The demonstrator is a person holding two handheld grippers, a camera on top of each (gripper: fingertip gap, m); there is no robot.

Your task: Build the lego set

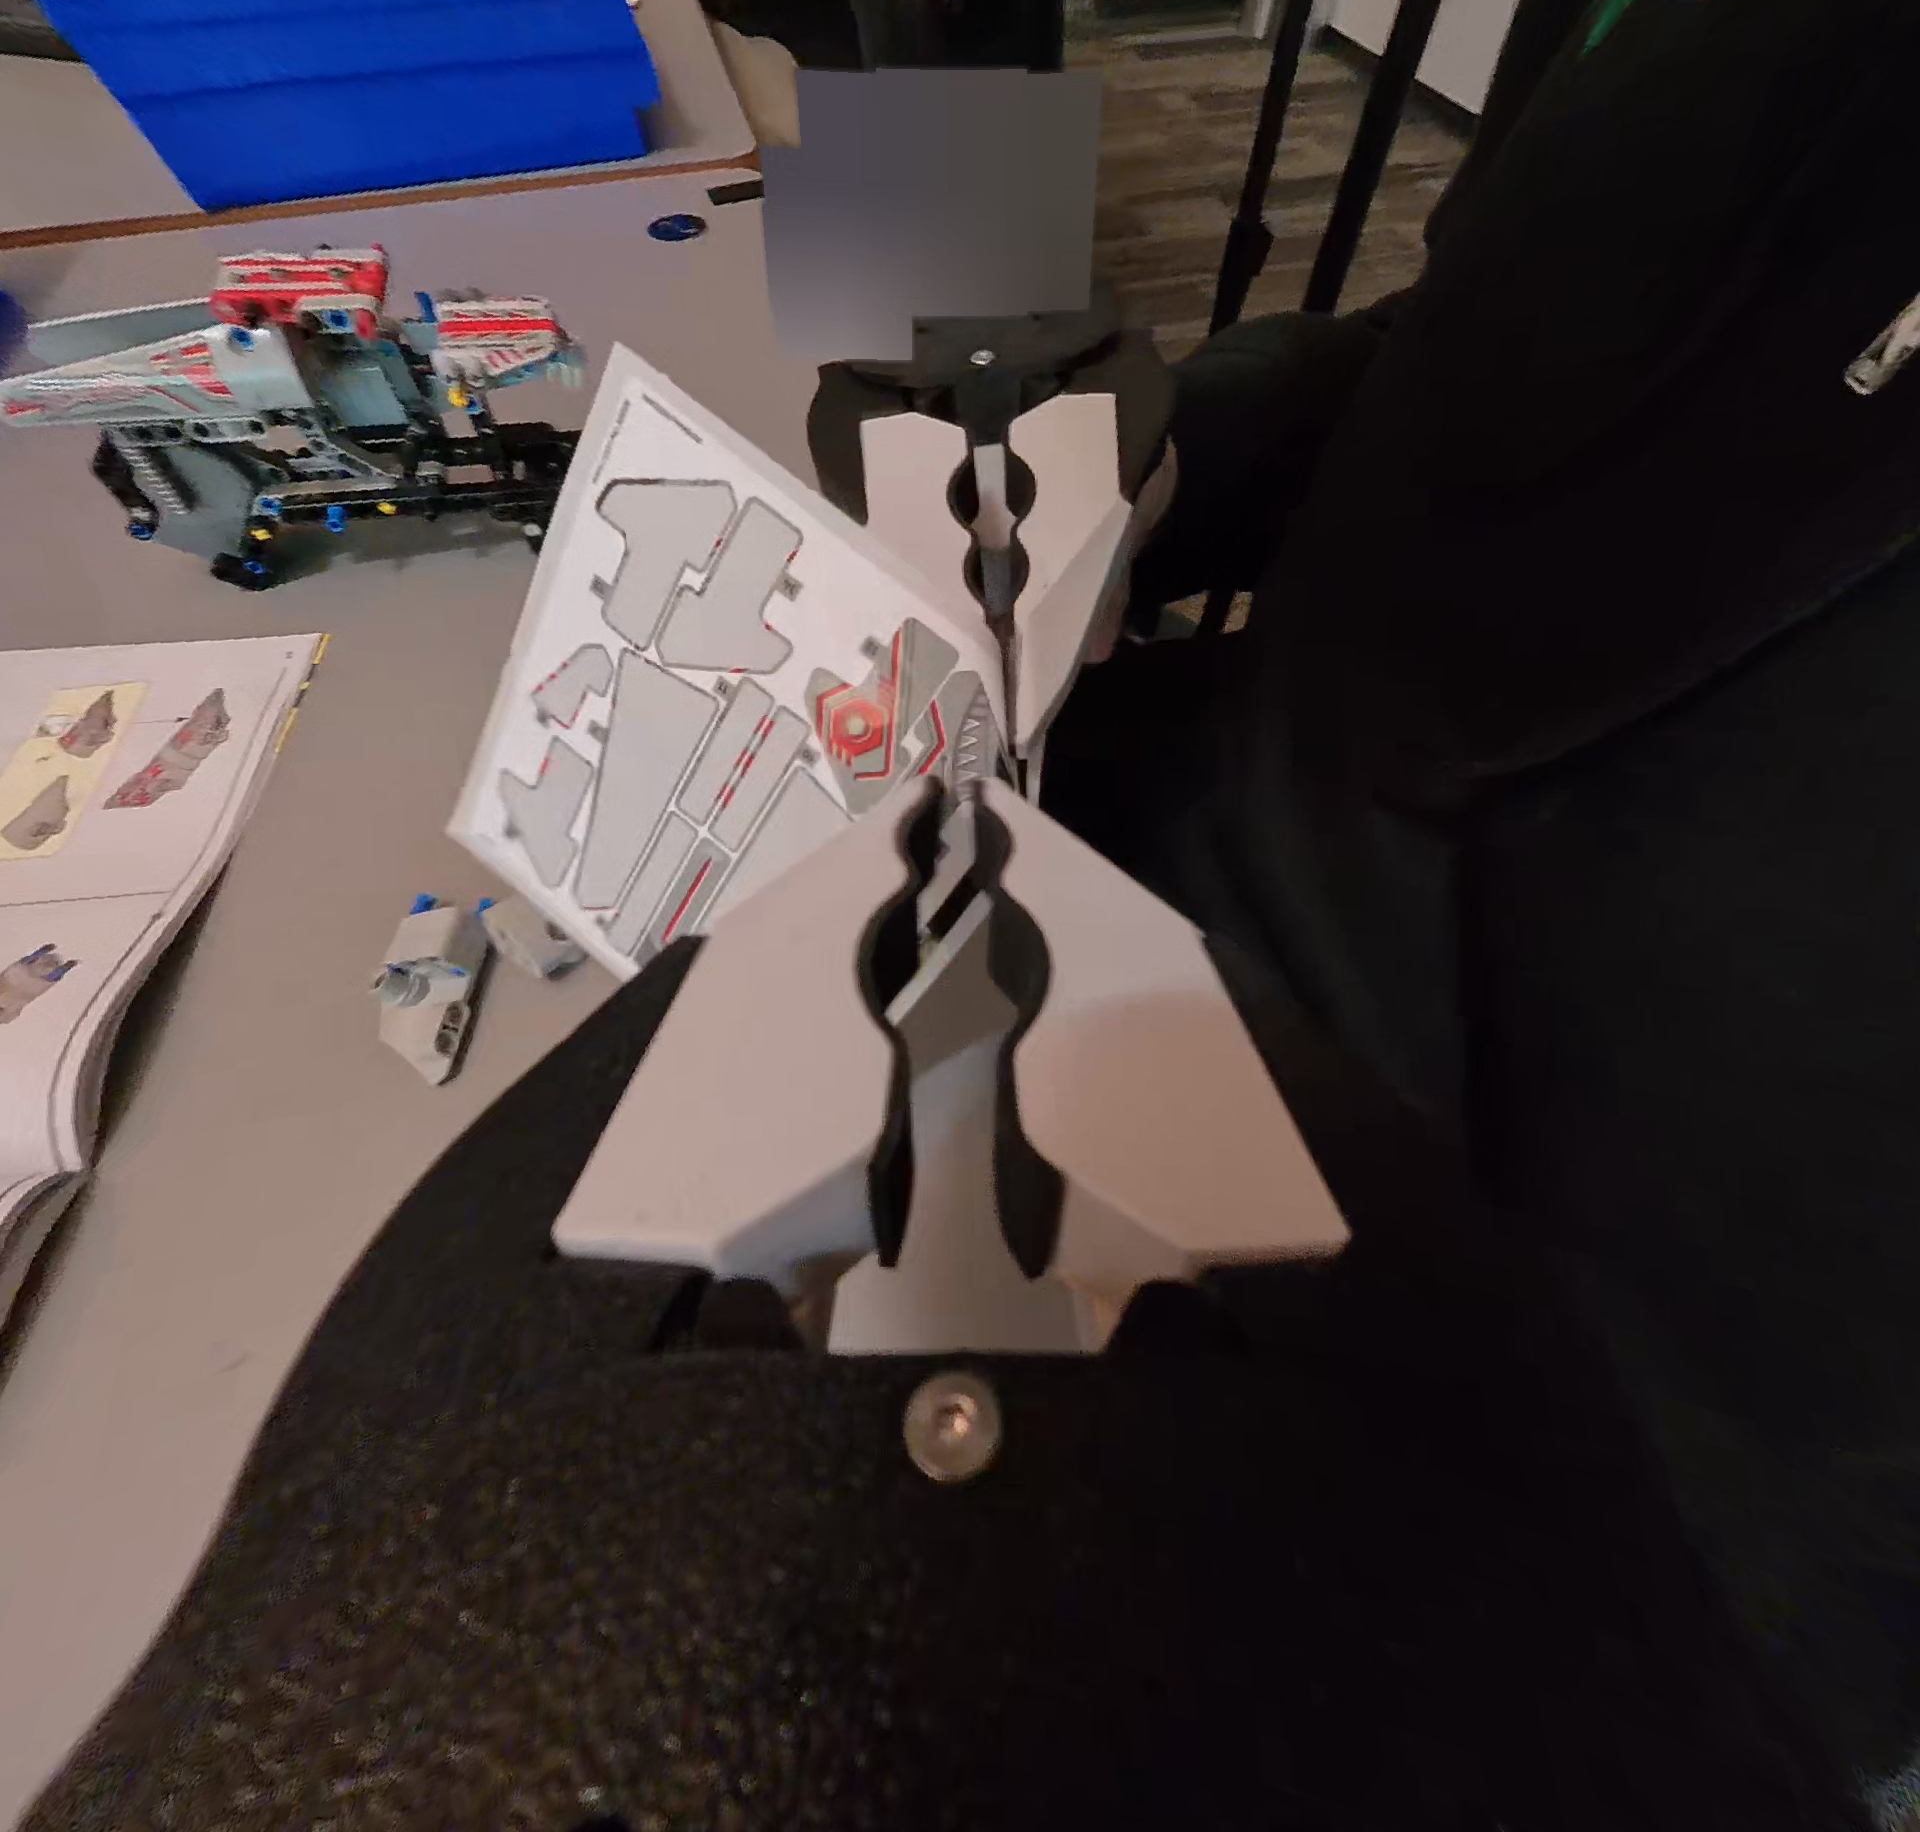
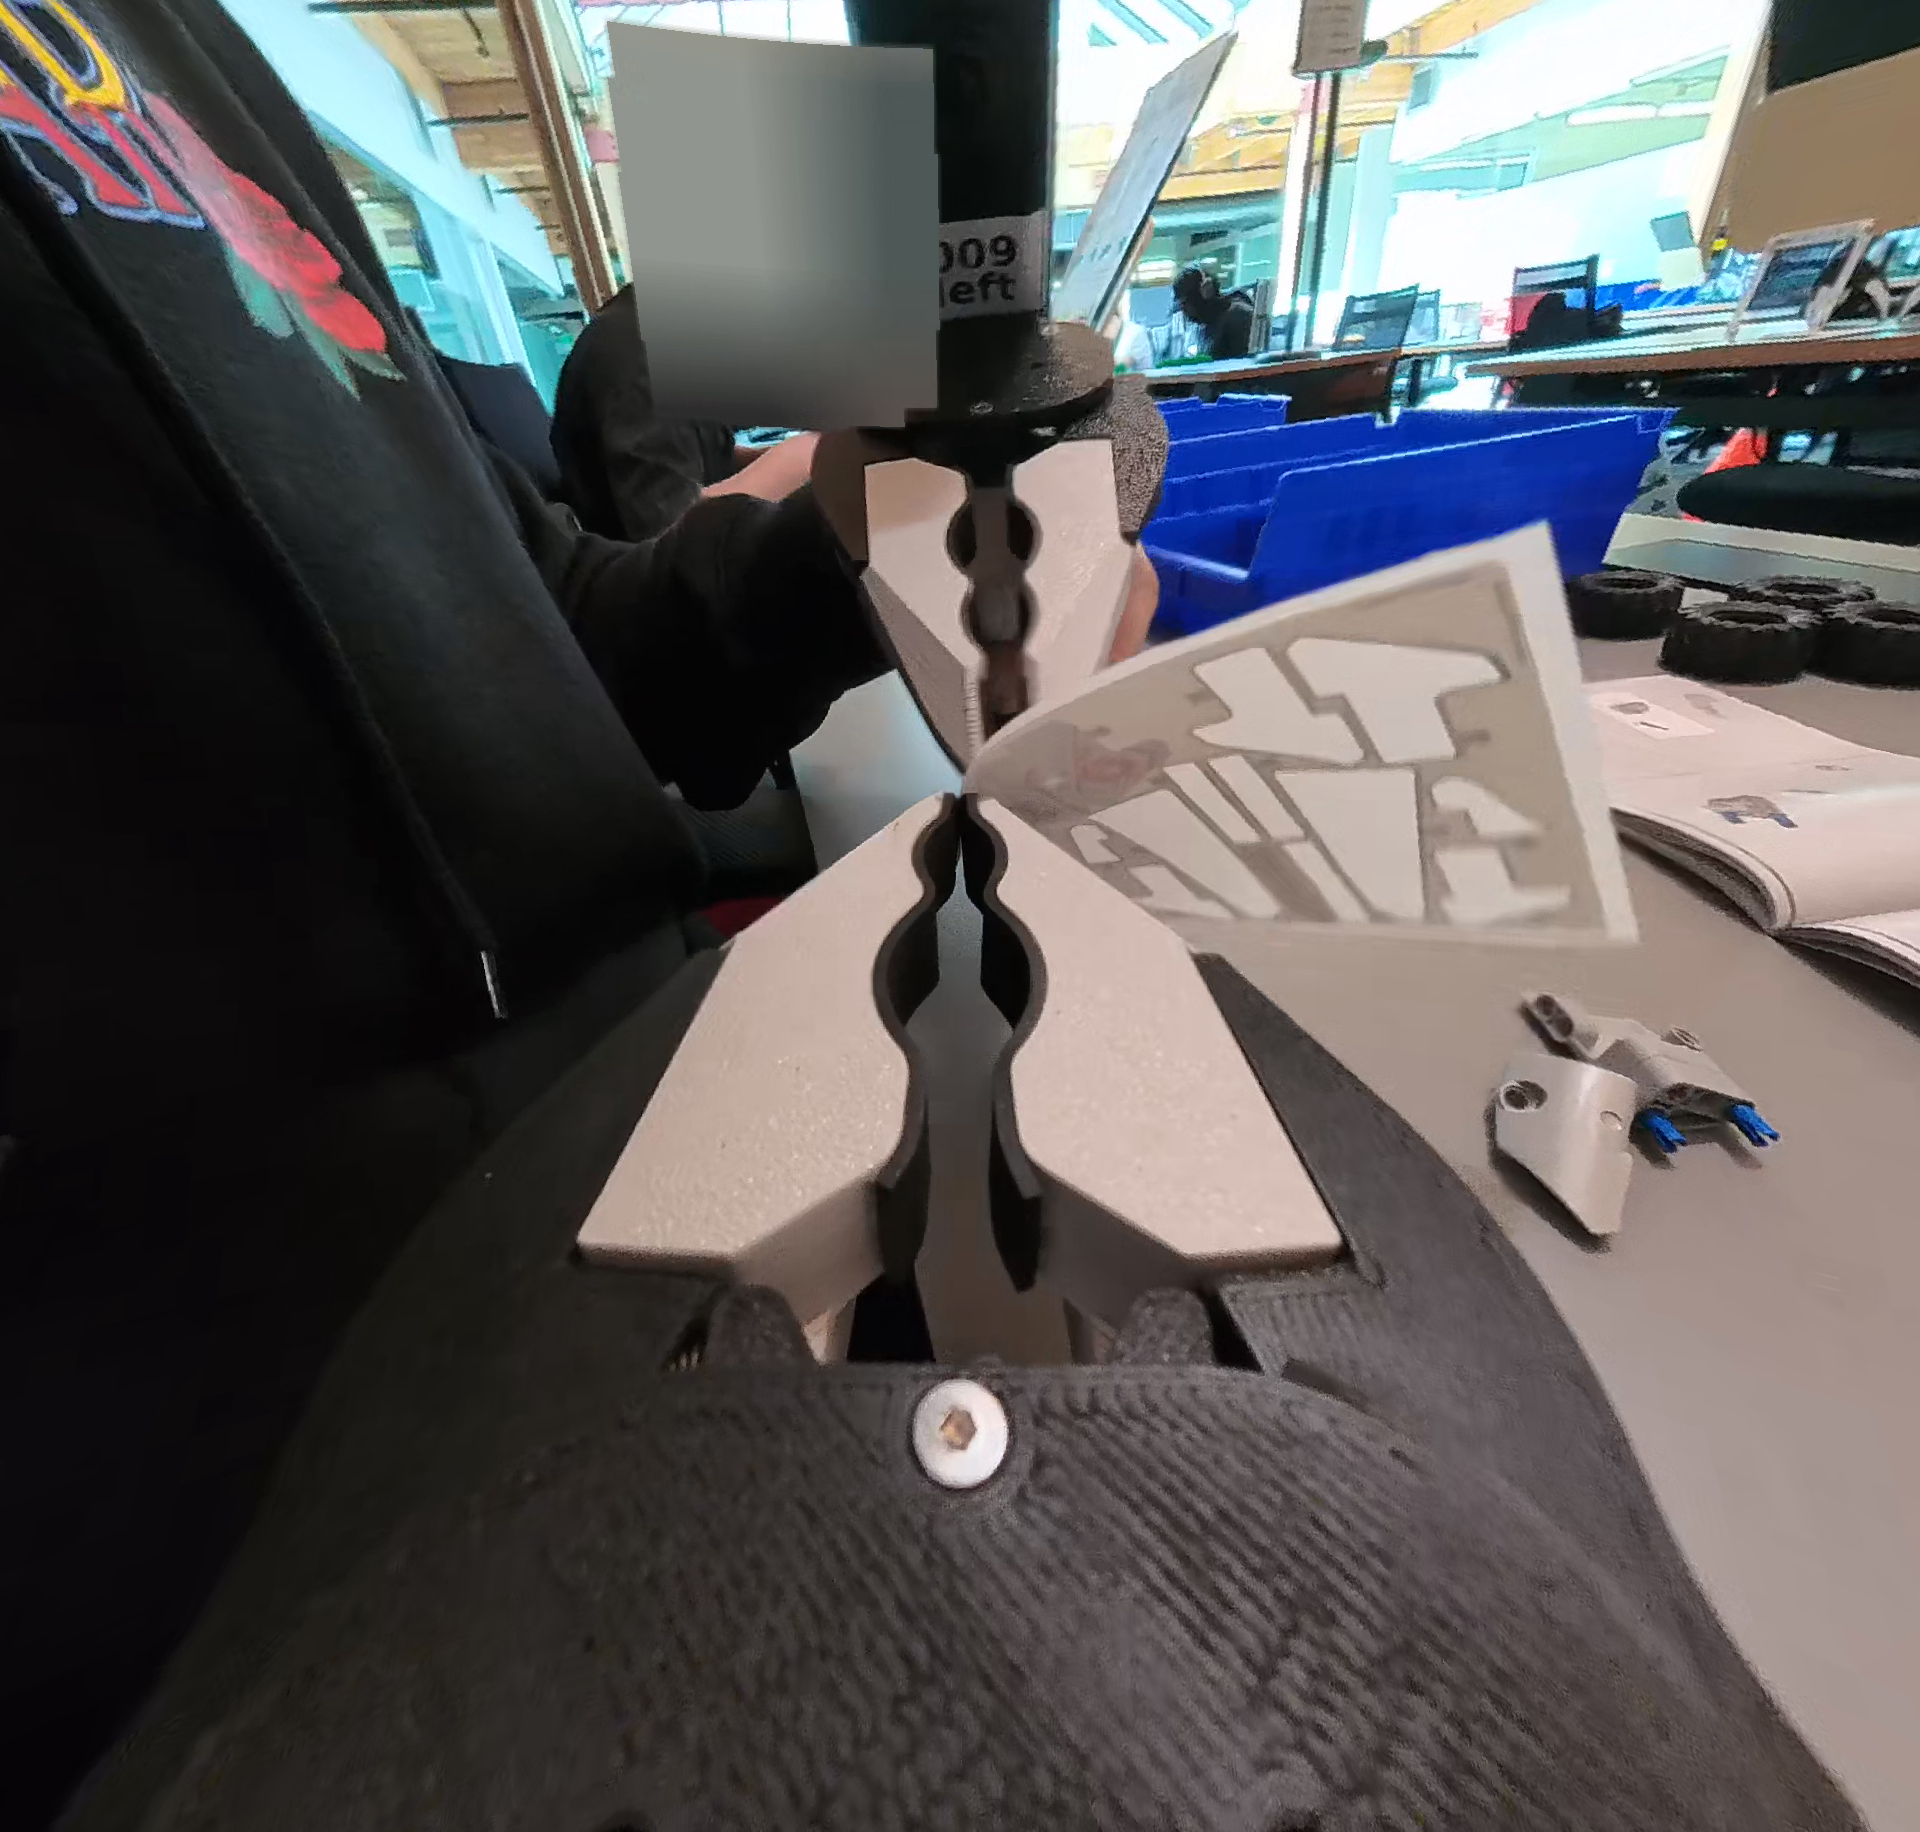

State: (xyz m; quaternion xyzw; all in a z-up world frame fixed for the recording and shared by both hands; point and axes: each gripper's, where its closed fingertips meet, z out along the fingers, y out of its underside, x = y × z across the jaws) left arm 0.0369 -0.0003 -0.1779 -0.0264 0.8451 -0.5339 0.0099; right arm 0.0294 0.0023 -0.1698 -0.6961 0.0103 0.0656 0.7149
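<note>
A white sticker sheet (image 1: 717, 702) with grey and red stickers is held tilted above the grey table (image 1: 312, 1211). My left gripper (image 1: 956, 795) is shut on its lower right corner. My right gripper (image 1: 1016, 733) faces it and is shut on the same corner; in the right wrist view its tips (image 2: 961, 806) meet the sheet's back (image 2: 1330, 795) beside the left gripper (image 2: 997, 722). Whether it pinches the sheet or a sticker, I cannot tell. The grey, red and black lego model (image 1: 301, 411) stands at the far left. A small grey sub-assembly (image 1: 436, 982) with blue pins lies under the sheet, also seen in the right wrist view (image 2: 1621, 1107).
An open instruction booklet (image 1: 125, 847) lies at the left, also in the right wrist view (image 2: 1766, 826). Blue bins (image 1: 343, 47) stand at the back. Black tyres (image 2: 1745, 619) sit past the booklet. A person in a black hoodie (image 1: 1558, 639) is close on the right. Both grippers' tips are close together, under 4 cm apart. From either gripper's tips it is about 15 cm to the small grey sub-assembly (image 1: 436, 982).
</note>
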